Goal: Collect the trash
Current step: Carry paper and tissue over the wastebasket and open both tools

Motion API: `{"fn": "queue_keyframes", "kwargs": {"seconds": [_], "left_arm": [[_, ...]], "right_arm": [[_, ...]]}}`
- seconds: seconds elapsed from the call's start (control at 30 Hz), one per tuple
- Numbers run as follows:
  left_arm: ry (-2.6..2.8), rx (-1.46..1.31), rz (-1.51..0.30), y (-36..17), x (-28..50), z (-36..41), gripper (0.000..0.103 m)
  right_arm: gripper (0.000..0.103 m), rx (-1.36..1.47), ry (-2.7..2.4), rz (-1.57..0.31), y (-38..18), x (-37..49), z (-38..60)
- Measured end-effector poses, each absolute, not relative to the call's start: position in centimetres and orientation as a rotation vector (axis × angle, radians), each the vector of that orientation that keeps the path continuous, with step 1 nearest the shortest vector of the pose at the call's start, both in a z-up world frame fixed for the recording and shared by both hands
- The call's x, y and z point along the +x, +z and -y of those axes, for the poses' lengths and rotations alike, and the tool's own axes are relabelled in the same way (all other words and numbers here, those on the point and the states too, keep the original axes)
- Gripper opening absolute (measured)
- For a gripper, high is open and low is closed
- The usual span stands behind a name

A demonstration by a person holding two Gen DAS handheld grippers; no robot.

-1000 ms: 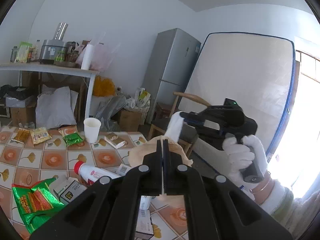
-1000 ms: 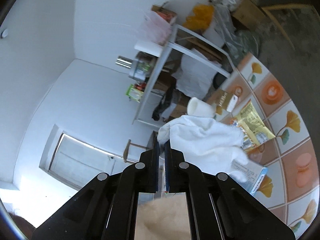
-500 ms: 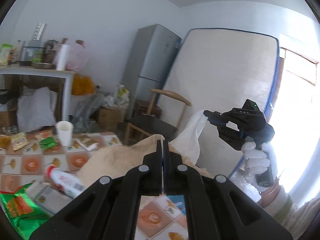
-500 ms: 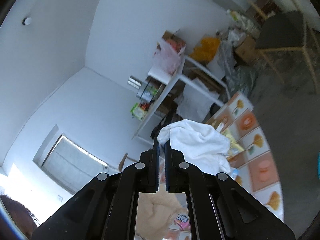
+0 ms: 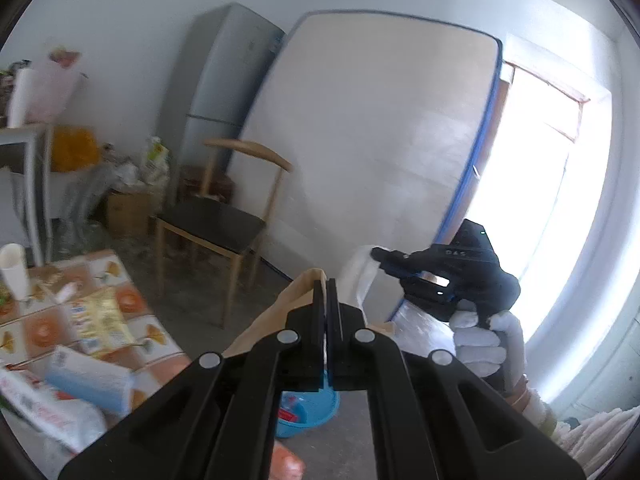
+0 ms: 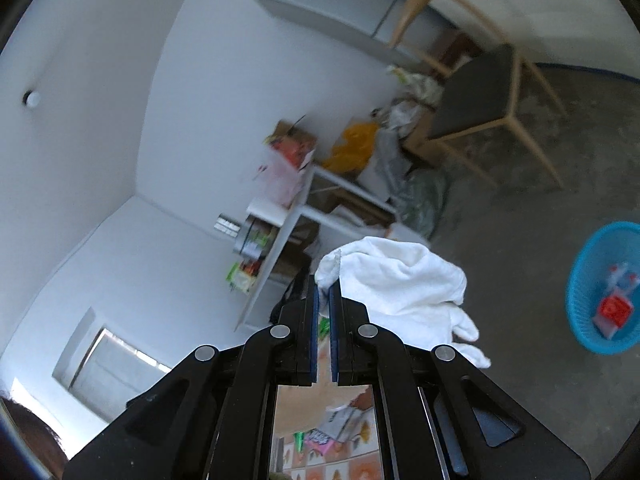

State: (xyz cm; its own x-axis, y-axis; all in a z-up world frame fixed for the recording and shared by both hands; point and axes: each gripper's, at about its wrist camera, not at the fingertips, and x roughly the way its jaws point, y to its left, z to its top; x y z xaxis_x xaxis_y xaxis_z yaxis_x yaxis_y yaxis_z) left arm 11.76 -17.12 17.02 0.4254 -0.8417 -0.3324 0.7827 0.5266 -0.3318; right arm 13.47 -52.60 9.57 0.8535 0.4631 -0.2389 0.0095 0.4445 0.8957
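My left gripper [image 5: 327, 285] is shut on the edge of a tan paper bag [image 5: 276, 312] and holds it in the air beside the table. My right gripper [image 6: 324, 286] is shut on a white cloth [image 6: 400, 280] that hangs to its right; it also shows in the left wrist view [image 5: 378, 254], pinching the same white cloth [image 5: 356, 280] just right of the bag. A blue trash basket [image 6: 608, 288] with a red packet inside stands on the floor; its rim [image 5: 316, 420] shows under my left gripper. Wrappers, a yellow snack bag [image 5: 100, 316] and a light blue box [image 5: 88, 380] lie on the tiled table [image 5: 36, 324].
A wooden chair with a dark seat [image 5: 212, 220] stands on the concrete floor. A mattress [image 5: 368, 140] leans on the wall beside a grey fridge [image 5: 216, 92]. A white paper cup [image 5: 14, 266] stands on the table. A cluttered white shelf table [image 6: 304, 208] is against the wall.
Both grippers have swung right, away from the table, carrying the bag and the cloth. The blue basket has come into view on the floor.
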Motion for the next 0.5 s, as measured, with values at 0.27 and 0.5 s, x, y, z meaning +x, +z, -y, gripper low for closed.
{"fn": "queue_keyframes", "kwargs": {"seconds": [0.27,0.5], "left_arm": [[-1.110,-0.083,-0.667,13.2,13.9,26.4,0.000],[-1.131,0.013,-0.782,8.8,15.2,33.9,0.000]], "right_arm": [[0.003,1.109,0.161,-0.522,5.7,12.4,56.0],[0.003,1.129,0.028,-0.589,0.9,11.6,58.8]]}}
